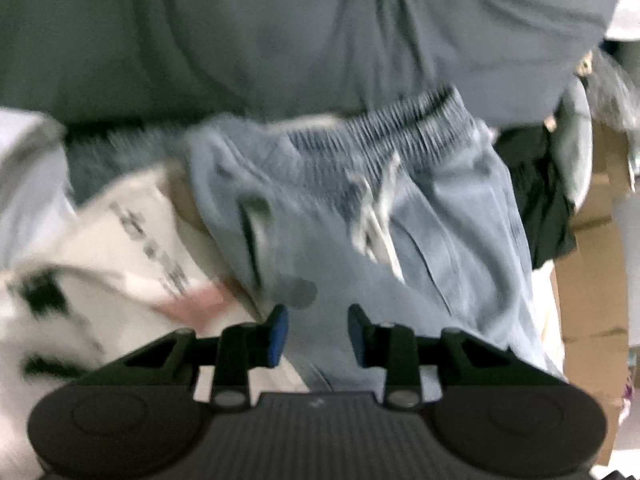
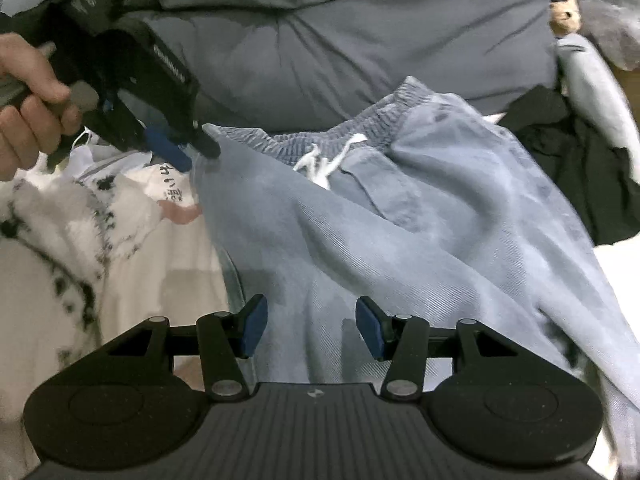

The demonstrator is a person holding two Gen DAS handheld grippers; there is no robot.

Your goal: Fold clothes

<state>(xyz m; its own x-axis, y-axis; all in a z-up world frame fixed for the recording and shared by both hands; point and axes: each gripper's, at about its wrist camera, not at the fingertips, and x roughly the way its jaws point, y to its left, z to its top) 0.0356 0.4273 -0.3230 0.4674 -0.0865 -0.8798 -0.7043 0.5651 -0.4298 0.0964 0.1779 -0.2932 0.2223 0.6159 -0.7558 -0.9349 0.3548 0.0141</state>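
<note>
Light blue denim pants [image 2: 420, 224] with an elastic waistband and a white drawstring [image 2: 324, 164] lie crumpled across the bed; they also fill the left wrist view [image 1: 420, 216]. My left gripper [image 1: 318, 334] is open, its jaws apart just above the fabric. In the right wrist view it [image 2: 196, 152] sits at the left end of the waistband, held by a hand; whether it touches the cloth there I cannot tell. My right gripper [image 2: 310, 328] is open and empty over the pant leg, lower down.
A grey duvet [image 2: 340, 32] lies behind the pants. A white printed garment [image 2: 132, 208] and a fuzzy white spotted one [image 2: 48, 240] lie at the left. Black clothing [image 2: 580, 168] lies at the right. Cardboard boxes [image 1: 592, 300] stand at the right.
</note>
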